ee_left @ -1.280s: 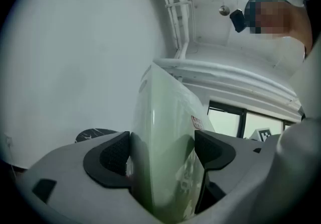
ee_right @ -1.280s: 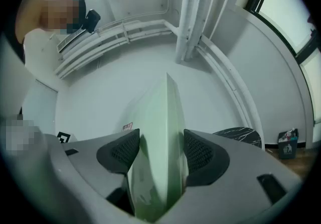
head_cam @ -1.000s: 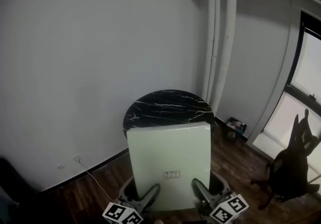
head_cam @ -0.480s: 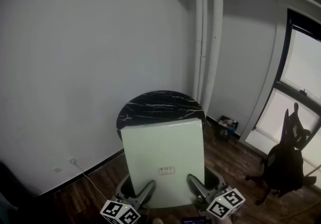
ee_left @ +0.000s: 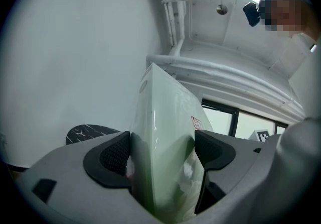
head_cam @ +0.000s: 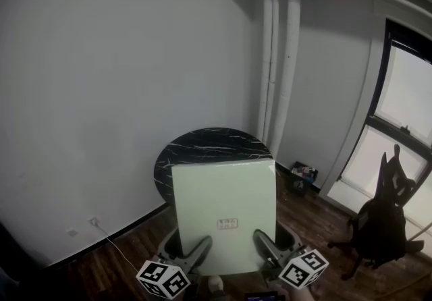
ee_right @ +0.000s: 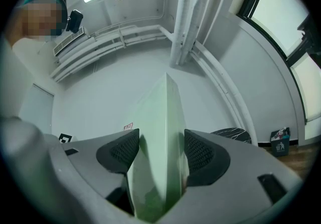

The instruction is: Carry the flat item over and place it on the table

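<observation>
Flat item [head_cam: 223, 198] held near round black marbled table [head_cam: 202, 148] against white wall [head_cam: 101, 90]

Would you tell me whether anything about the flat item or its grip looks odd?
Nothing stands out. The pale green flat item looks flat and undamaged, with the left gripper and right gripper each shut on its near edge; it is not yet on the black table.

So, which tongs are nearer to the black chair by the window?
Right. The right tongs grip the panel at its lower right edge, on the side where the chair stands. The left tongs grip the lower left edge, farther from it.
</observation>
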